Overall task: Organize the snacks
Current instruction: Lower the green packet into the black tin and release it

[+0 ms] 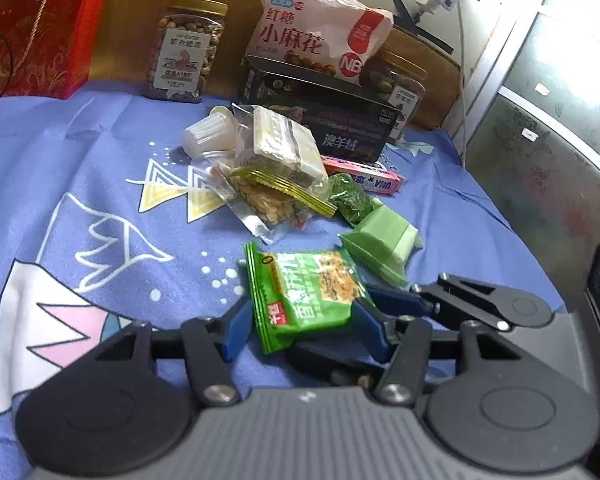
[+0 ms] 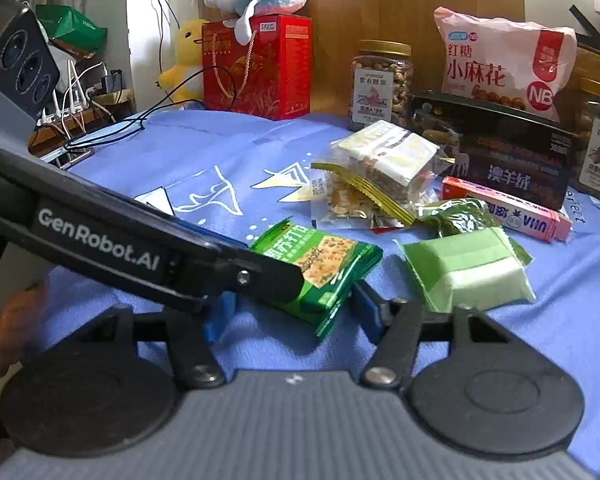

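Low in the centre of both wrist views we find the green cracker packet (image 1: 306, 296) lying on the blue printed cloth (image 1: 100, 160), and we judge it light, thin and crackly, with a slick film skin and brittle crackers inside that a hard squeeze would break. Our left gripper (image 1: 300, 320) has its blue fingers (image 1: 236, 328) on either side of the packet and seemingly against its edges, so we read it as clamped on the packet across its short width. Our right gripper (image 2: 288, 312) stands with its jaws apart around the near corner of the same packet, with no pad clearly pressing on it. We would take hold at the crimped end seam or lightly across the flat sides, since the film may slide under the pads. Just to the right of it lies a pale green wrapped cake (image 2: 468, 268), soft and easily dented, close enough to be nudged. Above them, mid-frame, a clear bag of nuts and wafers (image 1: 276, 176), a dark green sachet (image 1: 352, 198) and a pink gum box (image 1: 364, 174) crowd together. Farther up stand a nut jar (image 1: 184, 56), a black carton (image 1: 320, 116) bearing a pink snack bag (image 1: 320, 36), and a red gift box (image 1: 40, 28) at upper left.
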{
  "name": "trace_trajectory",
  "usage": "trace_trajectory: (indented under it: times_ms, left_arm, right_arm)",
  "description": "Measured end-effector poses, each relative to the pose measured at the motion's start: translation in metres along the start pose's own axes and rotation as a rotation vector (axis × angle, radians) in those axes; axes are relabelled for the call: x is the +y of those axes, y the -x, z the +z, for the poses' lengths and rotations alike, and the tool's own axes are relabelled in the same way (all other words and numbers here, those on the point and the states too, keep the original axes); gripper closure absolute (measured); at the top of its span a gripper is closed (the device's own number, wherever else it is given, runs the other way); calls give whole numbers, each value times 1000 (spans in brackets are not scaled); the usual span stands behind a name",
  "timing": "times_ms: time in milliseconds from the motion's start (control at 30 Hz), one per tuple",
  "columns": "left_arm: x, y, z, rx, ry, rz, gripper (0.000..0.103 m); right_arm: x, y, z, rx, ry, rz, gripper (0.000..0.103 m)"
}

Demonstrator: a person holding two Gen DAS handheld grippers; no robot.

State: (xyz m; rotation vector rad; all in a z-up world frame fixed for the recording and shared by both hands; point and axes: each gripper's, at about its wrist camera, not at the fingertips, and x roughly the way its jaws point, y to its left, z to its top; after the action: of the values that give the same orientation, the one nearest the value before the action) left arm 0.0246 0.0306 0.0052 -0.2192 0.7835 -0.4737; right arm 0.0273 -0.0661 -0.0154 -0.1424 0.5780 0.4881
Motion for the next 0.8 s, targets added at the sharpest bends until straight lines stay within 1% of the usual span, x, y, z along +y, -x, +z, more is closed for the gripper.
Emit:
trace_trajectory:
  times_ms: [33, 100, 233, 367, 533, 667, 800]
  left_arm:
    - [0, 1, 0, -1, 7, -4, 52]
    - [0, 4, 0, -7, 16, -16, 55]
    - [-9, 9, 3, -28, 1, -19, 56]
    - [-21, 16, 19, -69, -40, -25, 56]
    - [-35, 7, 54, -90, -94, -37, 56]
    - [-49, -8, 89, -130, -153, -33, 56]
    - [-59, -30, 128, -166, -179, -34, 56]
  right_arm:
    - [1, 2, -1, -7, 0, -17, 49]
    - [0, 5, -3, -15, -12, -19, 50]
    - [1, 14, -6, -49, -24, -34, 51]
    - [3, 25, 1, -119, 16, -78, 52]
    - [-16, 28, 16, -180, 16, -115, 52]
    - [-42, 24, 38, -226, 23, -159, 52]
    - [-70, 15, 63, -273, 22, -207, 52]
